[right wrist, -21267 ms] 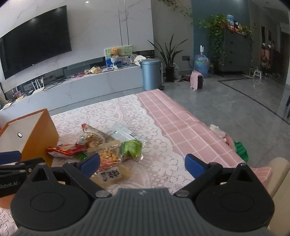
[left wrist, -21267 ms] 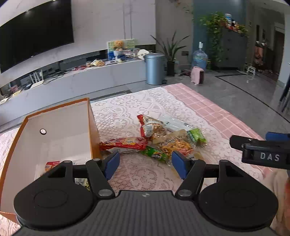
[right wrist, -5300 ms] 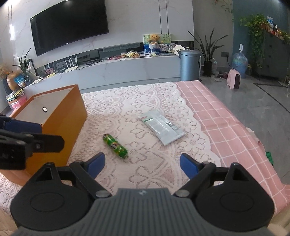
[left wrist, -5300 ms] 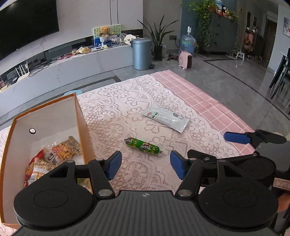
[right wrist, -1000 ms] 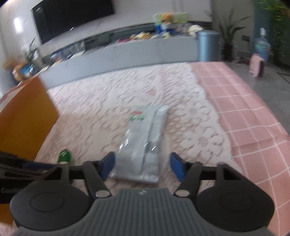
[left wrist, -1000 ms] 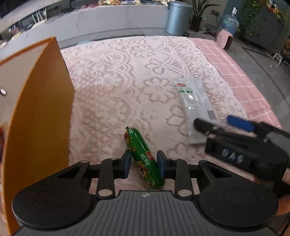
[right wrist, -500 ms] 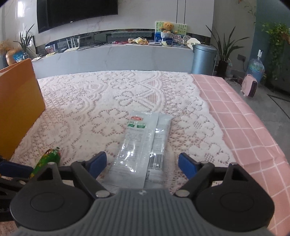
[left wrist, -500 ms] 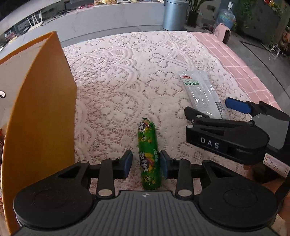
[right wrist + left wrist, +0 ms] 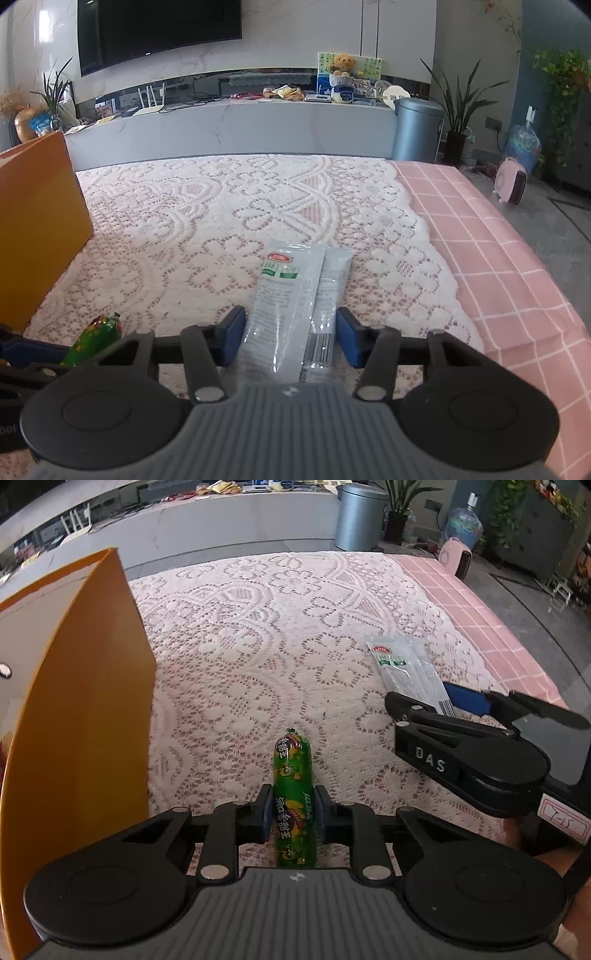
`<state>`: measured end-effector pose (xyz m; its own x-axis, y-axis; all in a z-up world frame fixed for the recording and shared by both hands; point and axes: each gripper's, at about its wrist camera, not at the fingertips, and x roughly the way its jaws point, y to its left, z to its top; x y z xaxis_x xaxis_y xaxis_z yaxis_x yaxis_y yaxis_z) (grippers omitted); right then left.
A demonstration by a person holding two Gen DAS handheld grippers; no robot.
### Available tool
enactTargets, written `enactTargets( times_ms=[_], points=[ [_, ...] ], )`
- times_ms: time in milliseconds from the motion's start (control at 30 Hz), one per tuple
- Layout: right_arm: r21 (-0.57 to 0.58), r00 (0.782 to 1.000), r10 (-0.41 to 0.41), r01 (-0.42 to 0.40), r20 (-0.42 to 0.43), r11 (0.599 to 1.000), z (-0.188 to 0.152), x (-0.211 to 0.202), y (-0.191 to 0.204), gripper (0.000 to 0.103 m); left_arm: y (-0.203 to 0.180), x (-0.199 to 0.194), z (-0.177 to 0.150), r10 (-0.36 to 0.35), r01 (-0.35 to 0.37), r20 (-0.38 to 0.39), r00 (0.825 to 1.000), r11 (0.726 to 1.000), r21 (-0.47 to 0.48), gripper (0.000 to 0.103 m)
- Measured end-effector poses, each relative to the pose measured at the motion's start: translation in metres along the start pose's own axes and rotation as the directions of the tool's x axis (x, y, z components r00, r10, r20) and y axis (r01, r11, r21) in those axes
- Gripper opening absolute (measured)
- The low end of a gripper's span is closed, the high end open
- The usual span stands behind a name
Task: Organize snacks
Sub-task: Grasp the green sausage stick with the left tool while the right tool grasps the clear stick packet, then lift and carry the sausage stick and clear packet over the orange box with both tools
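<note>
My left gripper [image 9: 291, 818] is shut on a green sausage stick [image 9: 293, 797], which points away along the fingers and is held just above the lace cloth. My right gripper [image 9: 290, 338] has its blue pads at both long edges of a clear plastic snack packet [image 9: 295, 295] lying on the cloth. The packet [image 9: 406, 668] and the right gripper [image 9: 461, 749] also show in the left wrist view, at the right. The sausage's tip [image 9: 98, 332] shows at the lower left of the right wrist view. The orange box [image 9: 74, 701] stands at the left, its contents hidden.
White lace cloth [image 9: 221, 221] covers a pink checked tablecloth [image 9: 498, 258] whose edge drops off at the right. Beyond the table are a grey bin [image 9: 415, 129], a TV bench [image 9: 221, 125] and potted plants [image 9: 458, 107].
My left gripper has closed tighter on the sausage. My right gripper has narrowed its jaws from wide open down onto the packet's edges and moved forward over it.
</note>
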<state>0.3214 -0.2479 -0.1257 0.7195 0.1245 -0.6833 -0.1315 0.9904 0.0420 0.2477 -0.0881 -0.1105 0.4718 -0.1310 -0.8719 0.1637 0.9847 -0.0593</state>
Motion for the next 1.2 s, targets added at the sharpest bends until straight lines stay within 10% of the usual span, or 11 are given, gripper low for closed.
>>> enactTargets(
  times_ms=[600,1200],
  points=[
    [0.074,0.998,0.028,-0.033,0.063,0.997,-0.004,-0.080,0.004,0.047,0.019,-0.093,-0.021,-0.178,0.186,0.110,0.978,0.980,-0.069,0.024],
    [-0.082,0.955,0.263,-0.254,0.139,0.964,0.018,-0.216,0.124,0.047,0.125,-0.191,-0.055,-0.127,0.189,0.287,0.949,0.961,-0.201,0.024]
  ],
)
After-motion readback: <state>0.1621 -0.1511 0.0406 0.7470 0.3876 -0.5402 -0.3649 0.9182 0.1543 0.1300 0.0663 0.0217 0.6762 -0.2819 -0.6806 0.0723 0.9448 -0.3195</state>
